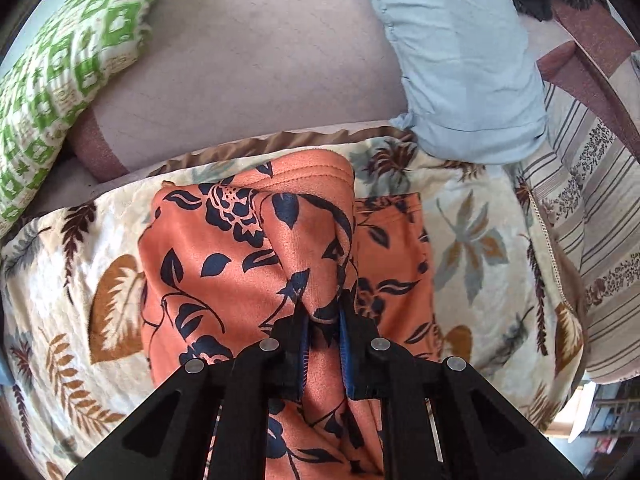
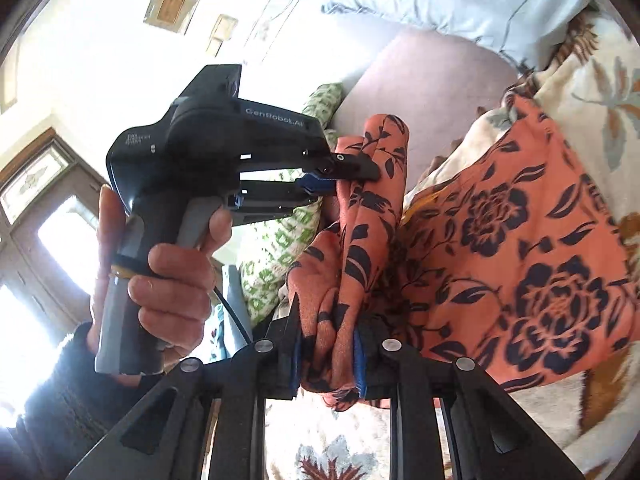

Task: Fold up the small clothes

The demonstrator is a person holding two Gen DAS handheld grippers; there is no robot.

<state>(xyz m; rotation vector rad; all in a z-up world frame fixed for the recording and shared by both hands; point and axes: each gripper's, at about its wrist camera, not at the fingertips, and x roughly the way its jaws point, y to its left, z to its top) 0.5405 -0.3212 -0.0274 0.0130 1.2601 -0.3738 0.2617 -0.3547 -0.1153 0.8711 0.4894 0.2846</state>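
Note:
An orange garment [image 1: 224, 248] printed with dark blue flowers lies on a cream leaf-patterned blanket [image 1: 472, 236]. My left gripper [image 1: 323, 312] points down at it and is shut on a raised fold of the cloth. In the right wrist view the same garment [image 2: 520, 240] drapes to the right, and my right gripper [image 2: 326, 344] is shut on a bunched edge of it. The left gripper [image 2: 352, 172], held by a hand [image 2: 172, 280], pinches the cloth's upper edge a little farther away.
A green-and-white patterned pillow [image 1: 60, 80] lies at the upper left and a pale blue pillow [image 1: 464, 60] at the upper right on a mauve sheet [image 1: 248, 64]. A striped cloth [image 1: 592, 208] lies at the right. Bright windows and a door [image 2: 36, 216] stand behind the hand.

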